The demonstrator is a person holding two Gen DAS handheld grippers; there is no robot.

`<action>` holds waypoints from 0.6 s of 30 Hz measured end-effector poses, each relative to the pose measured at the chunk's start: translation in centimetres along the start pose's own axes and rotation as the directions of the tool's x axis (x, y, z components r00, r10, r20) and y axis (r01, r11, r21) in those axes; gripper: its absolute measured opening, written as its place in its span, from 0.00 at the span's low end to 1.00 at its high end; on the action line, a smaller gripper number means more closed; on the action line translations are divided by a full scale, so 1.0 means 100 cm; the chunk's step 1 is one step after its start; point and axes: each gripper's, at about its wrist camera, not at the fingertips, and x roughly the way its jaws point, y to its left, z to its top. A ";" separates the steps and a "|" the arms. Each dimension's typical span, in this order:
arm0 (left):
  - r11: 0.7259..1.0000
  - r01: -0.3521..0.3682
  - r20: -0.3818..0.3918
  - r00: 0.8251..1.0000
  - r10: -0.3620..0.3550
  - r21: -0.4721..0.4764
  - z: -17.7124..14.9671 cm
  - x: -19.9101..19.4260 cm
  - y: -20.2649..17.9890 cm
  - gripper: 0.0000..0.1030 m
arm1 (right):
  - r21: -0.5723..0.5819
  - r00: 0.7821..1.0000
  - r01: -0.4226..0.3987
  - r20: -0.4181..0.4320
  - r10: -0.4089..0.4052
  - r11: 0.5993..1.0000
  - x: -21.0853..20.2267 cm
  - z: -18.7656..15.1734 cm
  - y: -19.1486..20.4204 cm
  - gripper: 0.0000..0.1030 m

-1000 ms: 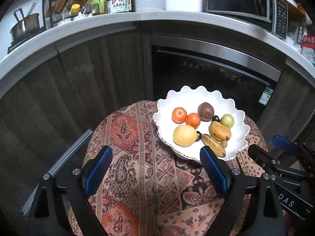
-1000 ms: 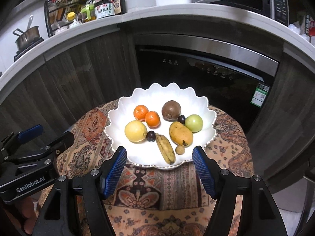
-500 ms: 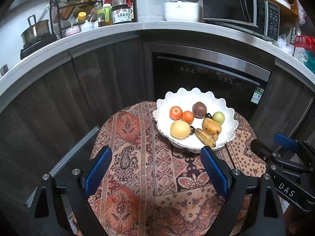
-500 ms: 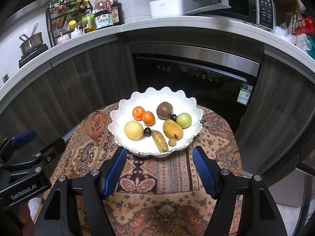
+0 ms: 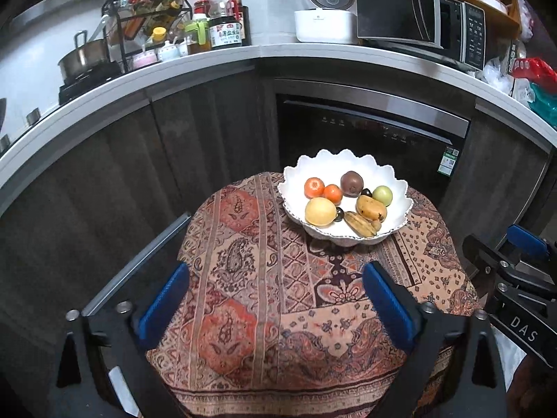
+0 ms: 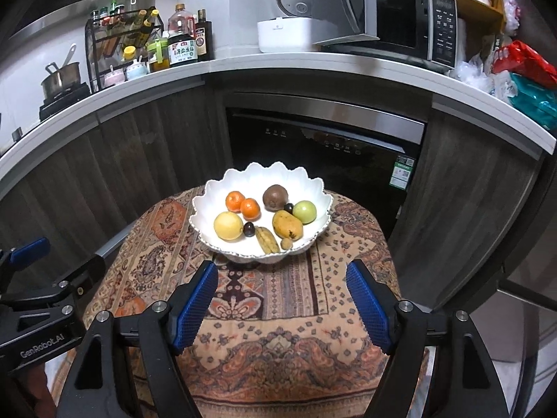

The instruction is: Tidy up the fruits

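Note:
A white scalloped bowl [image 5: 397, 188] [image 6: 313, 188] stands at the far side of a small round table with a patterned cloth [image 5: 264, 278] [image 6: 278, 313]. It holds several fruits: two oranges [image 6: 243, 204], a yellow round fruit [image 6: 228, 225], a brown fruit [image 6: 275, 196], a green apple [image 6: 304, 211], a mango [image 6: 287, 224], a small banana [image 6: 267, 239] and small dark fruits. My left gripper [image 5: 275, 299] is open and empty, well short of the bowl. My right gripper [image 6: 282, 299] is open and empty, just in front of the bowl.
Behind the table are dark wood cabinets and a black built-in appliance [image 6: 323, 153]. The counter above carries a bottle rack [image 6: 122, 45], a pot [image 6: 61, 80], a rice cooker [image 6: 285, 31] and a microwave [image 6: 400, 21]. A metal rail [image 5: 135, 264] runs at the left.
Both grippers have pulled back and up from the bowl, which now looks smaller and farther away. More of the counter shows. Both stay open.

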 end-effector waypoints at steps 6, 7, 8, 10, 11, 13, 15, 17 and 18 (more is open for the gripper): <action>1.000 -0.018 0.002 1.000 0.018 -0.010 -0.016 -0.015 0.003 1.00 | -0.004 0.999 0.033 0.009 -0.033 0.999 -0.018 -0.011 -0.001 0.84; 1.000 -0.018 0.000 1.000 0.018 -0.014 -0.018 -0.018 0.004 1.00 | -0.003 0.999 0.031 0.009 -0.031 1.000 -0.021 -0.013 -0.001 0.84; 1.000 -0.019 -0.003 1.000 0.019 -0.016 -0.020 -0.020 0.005 1.00 | -0.001 1.000 0.027 0.008 -0.027 1.000 -0.023 -0.014 0.000 0.84; 1.000 -0.022 -0.008 1.000 0.022 -0.021 -0.023 -0.023 0.007 1.00 | -0.001 1.000 0.021 0.005 -0.021 1.000 -0.025 -0.016 0.000 0.84; 0.999 -0.023 -0.010 1.000 0.022 -0.025 -0.024 -0.025 0.008 1.00 | -0.001 1.000 0.019 0.002 -0.019 1.000 -0.027 -0.018 0.001 0.84; 0.999 -0.030 -0.008 1.000 0.029 -0.037 -0.026 -0.028 0.010 1.00 | -0.002 1.000 0.020 0.001 -0.020 1.000 -0.029 -0.021 0.002 0.84; 0.998 -0.034 -0.007 0.999 0.034 -0.047 -0.028 -0.031 0.012 1.00 | -0.002 1.000 0.023 -0.001 -0.023 1.000 -0.031 -0.023 0.002 0.84; 0.998 -0.036 -0.004 0.999 0.035 -0.043 -0.030 -0.034 0.012 1.00 | -0.001 1.000 0.025 -0.001 -0.025 1.000 -0.033 -0.025 0.002 0.84; 0.999 -0.036 0.000 0.999 0.036 -0.041 -0.031 -0.036 0.012 1.00 | 0.000 1.000 0.023 0.001 -0.023 1.000 -0.034 -0.026 0.002 0.84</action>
